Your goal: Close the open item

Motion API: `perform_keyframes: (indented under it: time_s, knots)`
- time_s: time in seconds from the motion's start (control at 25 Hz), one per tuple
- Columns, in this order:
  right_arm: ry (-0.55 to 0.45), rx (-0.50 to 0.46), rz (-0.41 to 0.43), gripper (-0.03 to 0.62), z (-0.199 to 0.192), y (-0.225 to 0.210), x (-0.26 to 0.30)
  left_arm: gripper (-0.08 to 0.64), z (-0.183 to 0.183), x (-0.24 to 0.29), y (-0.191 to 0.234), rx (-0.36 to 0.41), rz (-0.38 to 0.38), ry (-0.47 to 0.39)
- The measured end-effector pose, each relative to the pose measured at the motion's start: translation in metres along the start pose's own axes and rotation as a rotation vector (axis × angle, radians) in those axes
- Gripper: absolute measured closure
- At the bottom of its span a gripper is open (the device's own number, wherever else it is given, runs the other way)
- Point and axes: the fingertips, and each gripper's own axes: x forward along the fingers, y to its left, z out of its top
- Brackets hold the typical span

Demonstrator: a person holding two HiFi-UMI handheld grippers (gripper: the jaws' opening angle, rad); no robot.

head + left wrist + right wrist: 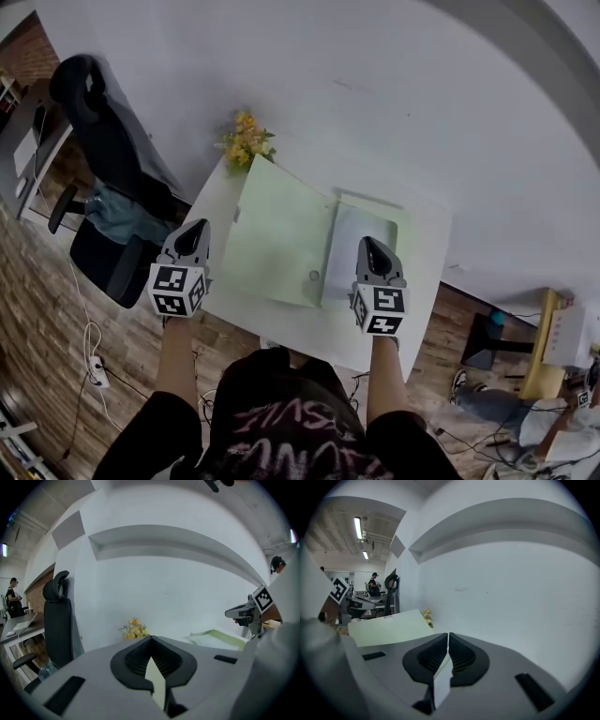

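Note:
A pale green folder (277, 234) lies open on the white table (422, 281), its left cover raised and tilted, with white sheets (352, 253) in the right half. My left gripper (194, 232) hovers at the table's left edge, just left of the raised cover, jaws shut on nothing. My right gripper (369, 247) hangs over the white sheets near the front, also shut and empty. In the left gripper view the folder (220, 639) shows beyond the shut gripper (151, 641). The right gripper view has the raised cover (389, 627) left of the shut gripper (448, 637).
Yellow flowers (246, 139) stand at the table's far corner against the white wall. A black office chair (103, 141) with a blue cloth sits left of the table. Cables and a power strip (94, 370) lie on the wooden floor.

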Motion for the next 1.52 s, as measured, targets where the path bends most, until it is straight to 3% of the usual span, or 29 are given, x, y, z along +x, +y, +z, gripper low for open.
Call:
perform_keyframes:
  time_s: [0.36, 0.72, 1.0, 1.12, 1.32, 1.52]
  knots:
    - [0.023, -0.016, 0.025, 0.566, -0.011, -0.005, 0.018, 0.548, -0.035, 0.017, 0.004, -0.027, -0.007, 0.058]
    - [0.065, 0.0, 0.046, 0.566, -0.035, -0.001, 0.029, 0.545, -0.062, 0.021, -0.02, -0.008, -0.151, 0.135]
    - [0.073, -0.006, 0.033, 0.566, -0.037, -0.01, 0.02, 0.52, -0.036, 0.02, -0.041, -0.048, -0.238, 0.041]
    - [0.067, -0.004, 0.019, 0.566, -0.037, -0.019, 0.011, 0.462, -0.023, 0.019, -0.058, -0.022, -0.28, 0.014]
    - [0.043, 0.013, 0.001, 0.566, -0.036, -0.031, -0.005, 0.462, -0.009, 0.018, -0.092, 0.038, -0.342, -0.002]
    - [0.037, 0.012, -0.005, 0.566, -0.038, -0.052, -0.023, 0.462, 0.011, 0.021, -0.13, 0.049, -0.383, -0.037]
